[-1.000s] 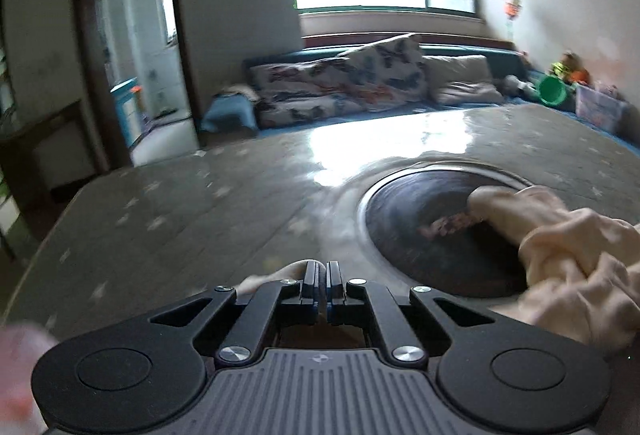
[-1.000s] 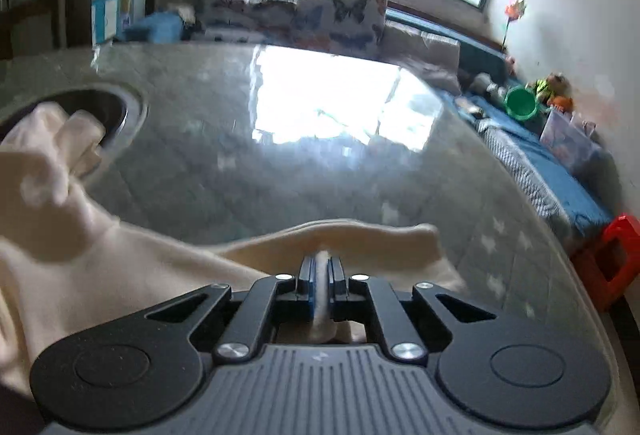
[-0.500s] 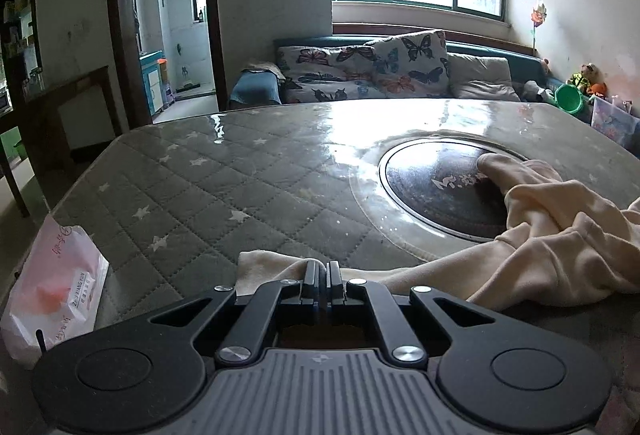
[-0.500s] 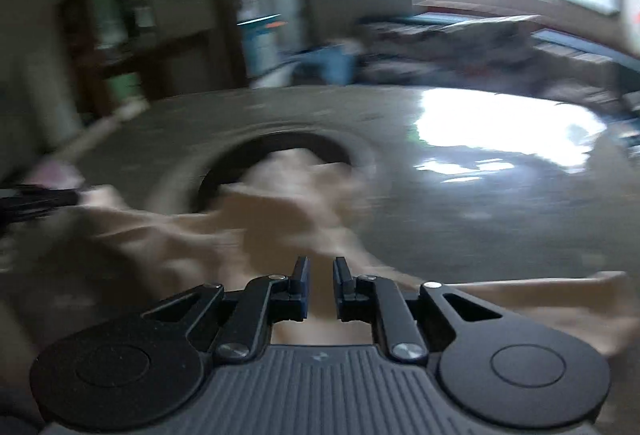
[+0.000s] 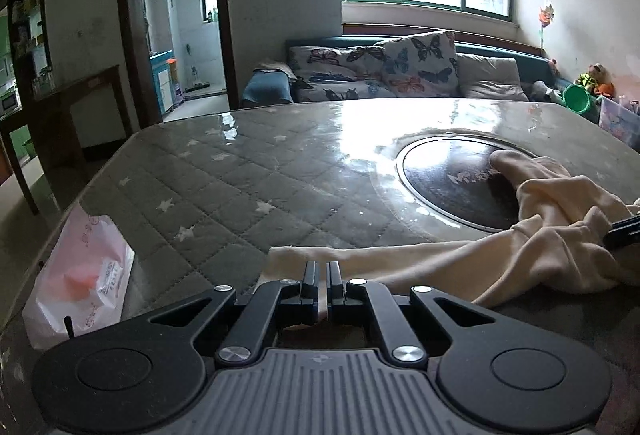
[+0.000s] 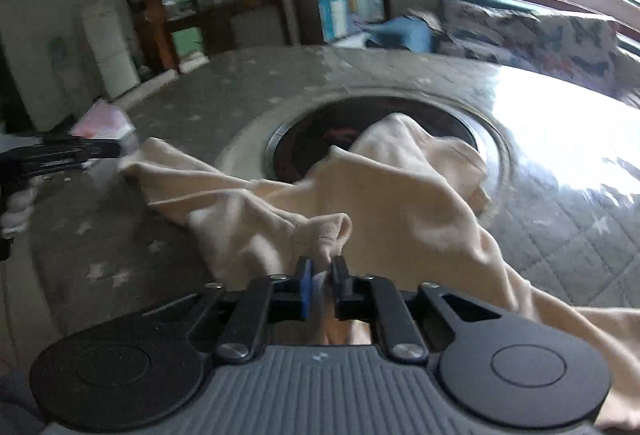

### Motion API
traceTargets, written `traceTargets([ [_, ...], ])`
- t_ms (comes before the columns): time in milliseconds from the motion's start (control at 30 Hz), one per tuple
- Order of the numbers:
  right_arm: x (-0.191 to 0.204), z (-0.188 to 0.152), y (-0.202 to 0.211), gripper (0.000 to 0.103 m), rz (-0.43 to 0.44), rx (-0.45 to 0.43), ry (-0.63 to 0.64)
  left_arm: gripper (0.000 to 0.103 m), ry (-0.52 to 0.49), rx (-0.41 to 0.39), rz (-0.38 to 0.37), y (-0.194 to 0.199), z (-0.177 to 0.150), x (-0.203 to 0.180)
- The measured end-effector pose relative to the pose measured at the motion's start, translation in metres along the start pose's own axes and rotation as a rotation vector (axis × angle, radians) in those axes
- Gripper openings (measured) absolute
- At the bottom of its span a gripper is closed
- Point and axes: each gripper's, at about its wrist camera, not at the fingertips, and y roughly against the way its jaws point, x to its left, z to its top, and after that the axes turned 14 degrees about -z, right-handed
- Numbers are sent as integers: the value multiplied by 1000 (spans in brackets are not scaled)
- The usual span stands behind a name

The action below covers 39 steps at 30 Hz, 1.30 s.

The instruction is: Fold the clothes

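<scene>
Both tools pinch the crumpled cream garment (image 6: 400, 195), the left tool (image 5: 323, 275) at nine o'clock, the right tool (image 6: 322, 271) mid-cloth, so pulling it flat seems next.

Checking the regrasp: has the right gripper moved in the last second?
Yes. The right gripper swung left: the round black plate is now ahead, and it grips the cream garment.

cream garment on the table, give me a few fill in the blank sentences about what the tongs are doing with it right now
1. The left tongs are shut on the ____ of the cream garment.
2. Part of the garment lies over the dark ____ inset in the table.
3. The right tongs pinch a bunched fold of the ____.
4. The pink plastic bag lies at the table's ____ edge in the left wrist view.

Missing words: edge; round; garment; left
</scene>
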Motion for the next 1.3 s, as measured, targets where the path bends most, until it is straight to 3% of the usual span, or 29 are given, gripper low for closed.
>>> traceTargets([
  [133, 20, 0, 22, 7, 102, -18, 88, 5, -38, -20, -46, -6, 13, -14],
  [367, 50, -5, 42, 7, 263, 11, 212, 6, -140, -41, -223, -29, 39, -66],
  [467, 45, 2, 47, 9, 235, -17, 201, 6, -180, -21, -289, -46, 42, -88],
  [667, 0, 23, 38, 18, 9, -92, 72, 7, -227, 70, -392, -76, 28, -119],
  [1000, -78, 20, -22, 25, -66, 15, -266, 7, -349, 184, -462, -69, -8, -128],
  [1133, -62, 15, -18, 25, 10, 32, -181, 9, -343, 178, -446, -62, -3, -124],
  [1300, -50, 20, 1, 25, 66, 16, -136, 15, -326, 105, -405, -62, 20, -116],
])
